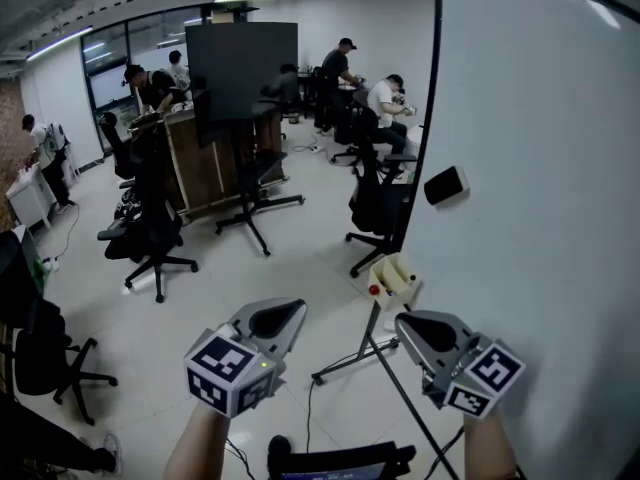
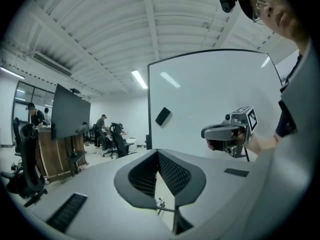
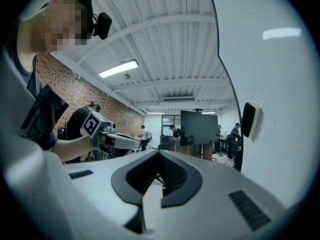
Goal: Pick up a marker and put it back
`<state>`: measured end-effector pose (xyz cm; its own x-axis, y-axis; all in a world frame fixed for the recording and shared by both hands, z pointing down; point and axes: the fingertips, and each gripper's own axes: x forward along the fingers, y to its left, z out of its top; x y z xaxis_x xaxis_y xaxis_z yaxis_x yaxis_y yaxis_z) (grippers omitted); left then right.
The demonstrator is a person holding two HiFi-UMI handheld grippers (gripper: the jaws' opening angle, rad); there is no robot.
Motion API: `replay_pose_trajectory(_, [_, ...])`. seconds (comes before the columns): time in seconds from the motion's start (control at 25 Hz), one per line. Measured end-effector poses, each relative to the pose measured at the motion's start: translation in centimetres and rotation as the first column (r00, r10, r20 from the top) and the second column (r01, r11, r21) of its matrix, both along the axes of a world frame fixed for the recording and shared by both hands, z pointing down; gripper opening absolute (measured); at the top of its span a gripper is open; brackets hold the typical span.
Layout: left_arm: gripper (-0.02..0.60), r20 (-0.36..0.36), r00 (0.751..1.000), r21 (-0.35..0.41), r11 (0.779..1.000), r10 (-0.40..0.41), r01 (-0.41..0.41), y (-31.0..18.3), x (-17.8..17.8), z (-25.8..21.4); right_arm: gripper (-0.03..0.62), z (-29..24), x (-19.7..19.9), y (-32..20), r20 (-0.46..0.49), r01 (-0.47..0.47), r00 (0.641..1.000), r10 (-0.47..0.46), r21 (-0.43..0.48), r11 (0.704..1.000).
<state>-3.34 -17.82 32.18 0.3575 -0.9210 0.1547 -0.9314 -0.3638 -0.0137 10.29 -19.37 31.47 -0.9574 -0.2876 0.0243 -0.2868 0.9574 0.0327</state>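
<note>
A big whiteboard [image 1: 540, 148] on a wheeled stand fills the right side. At its lower left edge hangs a cream holder [image 1: 395, 276] with something red [image 1: 375, 290] at its side; no marker shows plainly. A black eraser [image 1: 445, 185] sticks to the board. My left gripper [image 1: 298, 308] and right gripper [image 1: 402, 320] are held side by side at about the same height, short of the holder, both shut and empty. The left gripper view shows its jaws [image 2: 158, 152] closed, with the right gripper [image 2: 220, 132] beside it. In the right gripper view the jaws [image 3: 160, 153] also meet.
The stand's legs [image 1: 355, 360] and a cable [image 1: 310, 408] lie on the floor below my hands. Office chairs [image 1: 150, 238] stand at the left and centre, and another [image 1: 375, 203] is by the board's edge. A dark screen [image 1: 240, 68] and seated people are farther back.
</note>
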Motion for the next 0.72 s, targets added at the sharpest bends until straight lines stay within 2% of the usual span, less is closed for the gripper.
replay_pose_trajectory(0.4, [-0.009,-0.012,0.987,0.012,0.987,0.162,-0.162,-6.2,-8.9,-0.4,0.020,-0.7,-10.2,-4.2,-0.041,-0.157,0.986,0.159,0.053,0.986])
replay_pose_trajectory(0.56, [-0.009,-0.007,0.975,0.013,0.975,0.222,-0.221,-8.0,-11.2,-0.1,0.020,-0.5,-11.3,-5.6,-0.045,-0.249,0.967,0.253,0.069,0.966])
replay_pose_trajectory(0.72, [-0.010,-0.029,0.958,0.016,0.959,0.285,-0.284,-10.0,-11.2,0.3,0.020,-0.4,-10.4,-7.1,-0.056,-0.338,0.938,0.341,0.061,0.939])
